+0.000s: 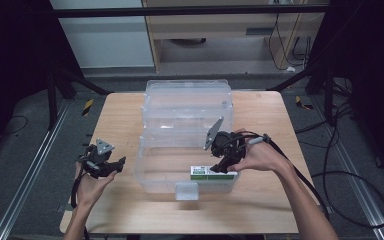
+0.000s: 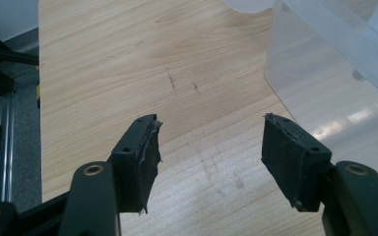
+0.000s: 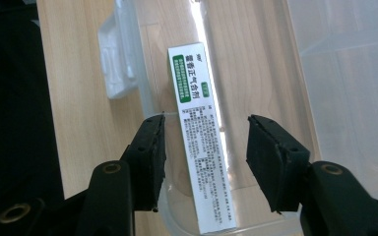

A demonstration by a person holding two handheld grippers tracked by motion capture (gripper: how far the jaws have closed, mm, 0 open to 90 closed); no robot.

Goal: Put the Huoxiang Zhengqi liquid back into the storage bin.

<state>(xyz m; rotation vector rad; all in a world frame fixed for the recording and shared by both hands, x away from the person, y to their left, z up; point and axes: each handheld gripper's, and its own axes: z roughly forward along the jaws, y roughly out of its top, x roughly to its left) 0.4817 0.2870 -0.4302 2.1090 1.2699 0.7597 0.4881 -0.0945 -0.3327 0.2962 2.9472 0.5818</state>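
A clear plastic bin (image 1: pixel 187 112) stands open on the wooden table (image 1: pixel 115 115), its lid raised behind it. A long white box with green print (image 3: pixel 201 128) lies flat on the bin's floor near the front wall; the high view shows the box (image 1: pixel 207 173) at the bin's front right. My right gripper (image 3: pixel 204 155) hangs open just above it, jaws on either side of the box without touching it; from above the right gripper (image 1: pixel 223 162) sits over the bin's front right corner. My left gripper (image 2: pixel 209 155) is open over bare wood, left of the bin (image 2: pixel 334 73); in the high view the left gripper (image 1: pixel 111 166) is held by a hand.
A latch tab (image 1: pixel 186 190) sticks out at the bin's front wall, and the right gripper view shows the latch (image 3: pixel 118 54) at left. Cables trail from both grippers. Floor rails run along both sides of the table. Bare wood lies in front of the bin.
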